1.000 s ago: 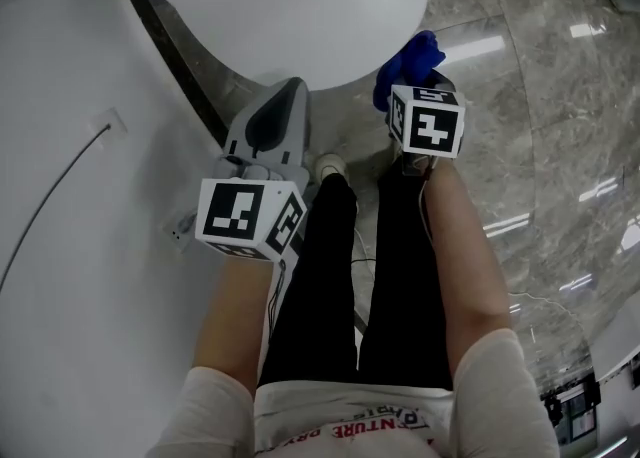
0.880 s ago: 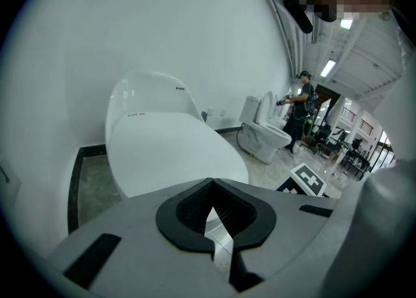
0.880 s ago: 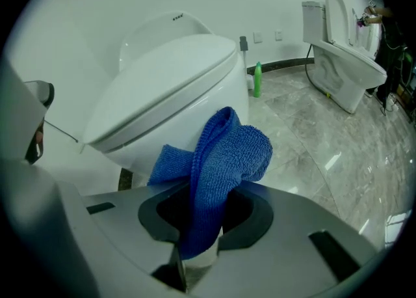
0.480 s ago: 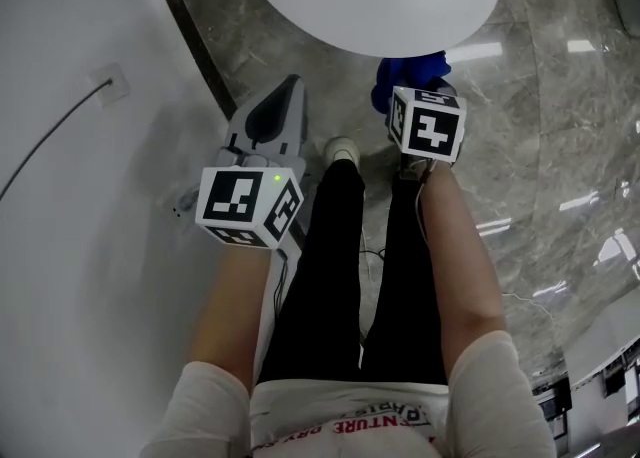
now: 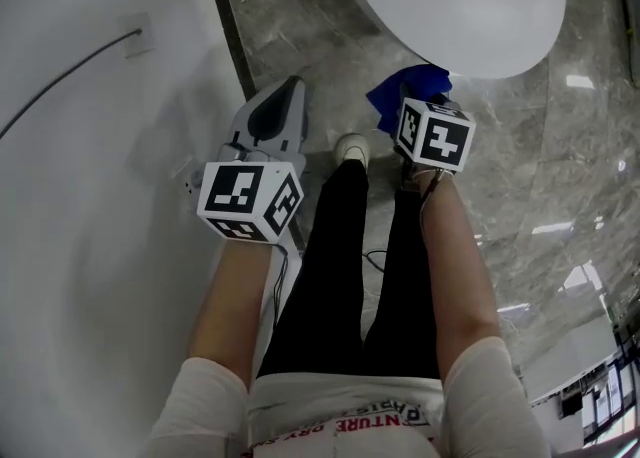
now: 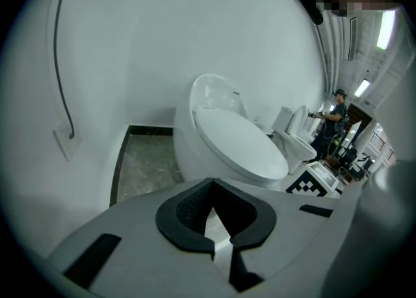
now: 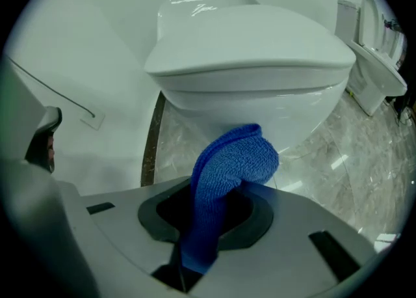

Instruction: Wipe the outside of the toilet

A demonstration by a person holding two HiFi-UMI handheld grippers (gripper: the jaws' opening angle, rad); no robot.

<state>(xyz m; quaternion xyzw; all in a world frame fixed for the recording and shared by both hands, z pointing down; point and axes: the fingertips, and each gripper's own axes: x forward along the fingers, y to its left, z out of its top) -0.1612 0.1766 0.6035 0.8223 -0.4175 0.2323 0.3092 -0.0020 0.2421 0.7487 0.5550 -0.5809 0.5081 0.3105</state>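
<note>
The white toilet (image 5: 470, 6) with its lid down fills the top right of the head view; it also shows as the toilet (image 6: 234, 140) and the toilet (image 7: 253, 56) in the two gripper views. My right gripper (image 5: 415, 111) is shut on a blue cloth (image 5: 400, 96), which sticks up between the jaws as the blue cloth (image 7: 227, 173), in front of the bowl and a little short of it. Left of it, my left gripper (image 5: 275, 111) hangs near the wall. Its jaws (image 6: 211, 215) are shut with nothing between them.
A white wall (image 5: 90, 196) with a cable and a small plate (image 5: 140, 36) runs along the left, with a dark skirting strip (image 5: 232, 41) at its foot. The floor is glossy grey marble (image 5: 530, 206). My legs and shoes (image 5: 352, 149) stand below the grippers. More toilets (image 7: 377, 62) stand further right.
The toilet has slid toward the upper right of the head view, leaving a wider gap to the cloth. Both grippers keep about the same places in the view.
</note>
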